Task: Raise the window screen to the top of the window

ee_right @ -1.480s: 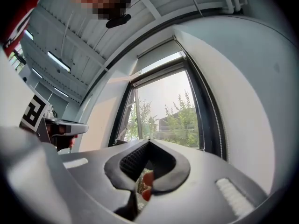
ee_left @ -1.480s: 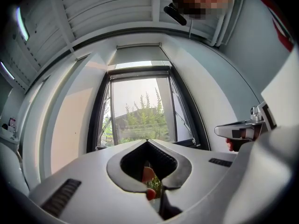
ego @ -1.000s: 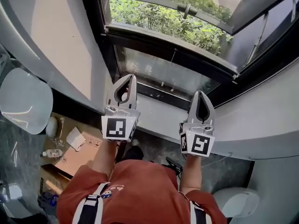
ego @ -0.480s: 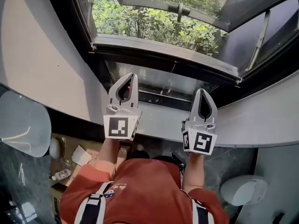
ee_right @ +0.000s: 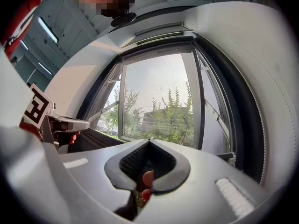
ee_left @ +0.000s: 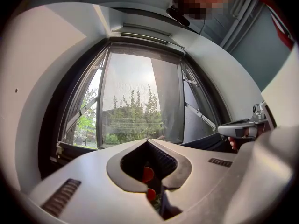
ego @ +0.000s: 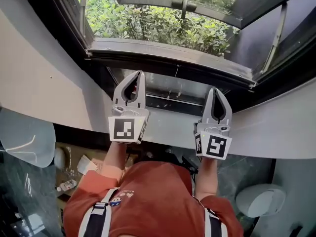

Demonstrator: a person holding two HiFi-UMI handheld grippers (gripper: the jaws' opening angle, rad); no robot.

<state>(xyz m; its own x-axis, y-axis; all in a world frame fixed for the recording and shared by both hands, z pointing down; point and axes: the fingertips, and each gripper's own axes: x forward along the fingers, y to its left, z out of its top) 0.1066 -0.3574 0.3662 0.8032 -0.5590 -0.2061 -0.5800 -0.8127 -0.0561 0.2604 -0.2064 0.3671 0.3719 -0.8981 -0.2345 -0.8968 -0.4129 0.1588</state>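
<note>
The window [ego: 163,19] has a dark frame, open sashes and green shrubs outside. Along its lower part runs a grey rail [ego: 163,51], and a thin cord [ego: 176,72] hangs from it over the lower glass. In the left gripper view a fine mesh [ee_left: 135,92] seems to cover the opening. My left gripper [ego: 139,73] [ee_left: 147,140] is shut and empty, its tip just below the rail. To its right, my right gripper [ego: 216,89] [ee_right: 148,141] is also shut and empty, over the sill. Neither touches the window.
A pale sill [ego: 168,122] lies under both grippers, with curved white walls on either side. Below are a white fixture [ego: 259,199] at the right, a white basin [ego: 24,137] at the left, and a cardboard box [ego: 81,167] on the dark floor.
Both grippers have moved forward toward the window, and their tips now stand closer to the grey rail. The head view has shifted the same way. The jaws stayed shut.
</note>
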